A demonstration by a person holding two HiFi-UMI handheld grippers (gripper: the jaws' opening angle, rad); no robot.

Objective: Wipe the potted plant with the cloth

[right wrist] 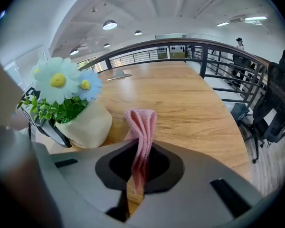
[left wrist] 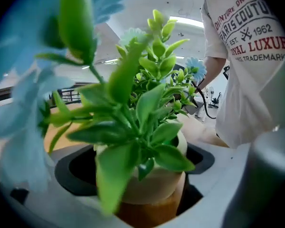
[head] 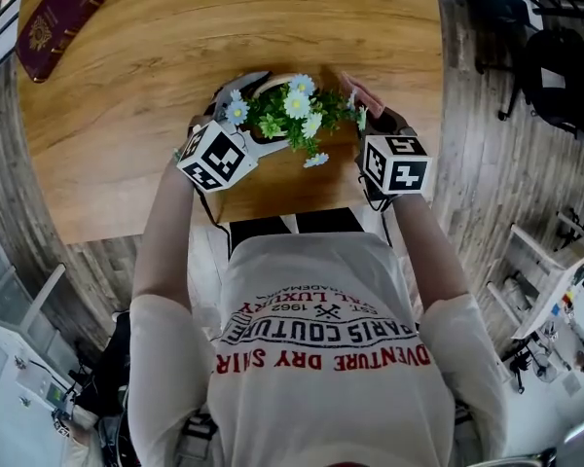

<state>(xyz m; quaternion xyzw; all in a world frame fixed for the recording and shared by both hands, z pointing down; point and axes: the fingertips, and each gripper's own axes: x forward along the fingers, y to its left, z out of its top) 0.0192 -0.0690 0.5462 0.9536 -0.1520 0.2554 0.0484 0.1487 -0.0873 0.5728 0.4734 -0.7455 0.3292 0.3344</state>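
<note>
The potted plant [head: 294, 113], white daisies and green leaves in a cream pot [left wrist: 154, 179], stands near the front edge of the round wooden table [head: 175, 56]. My left gripper [head: 261, 115] reaches in from the left, open, its jaws standing either side of the pot [right wrist: 85, 125] with dark gaps showing on both sides. My right gripper [head: 372, 115] is just right of the plant, shut on a folded pink cloth [right wrist: 140, 132] that sticks up out of its jaws. The cloth [head: 362, 95] hangs close beside the flowers, apart from the pot.
A dark red booklet [head: 56, 22] lies at the table's far left. The table's near edge runs just under both grippers. A metal railing [right wrist: 218, 56] and a black chair [right wrist: 275, 108] stand beyond the table on the right.
</note>
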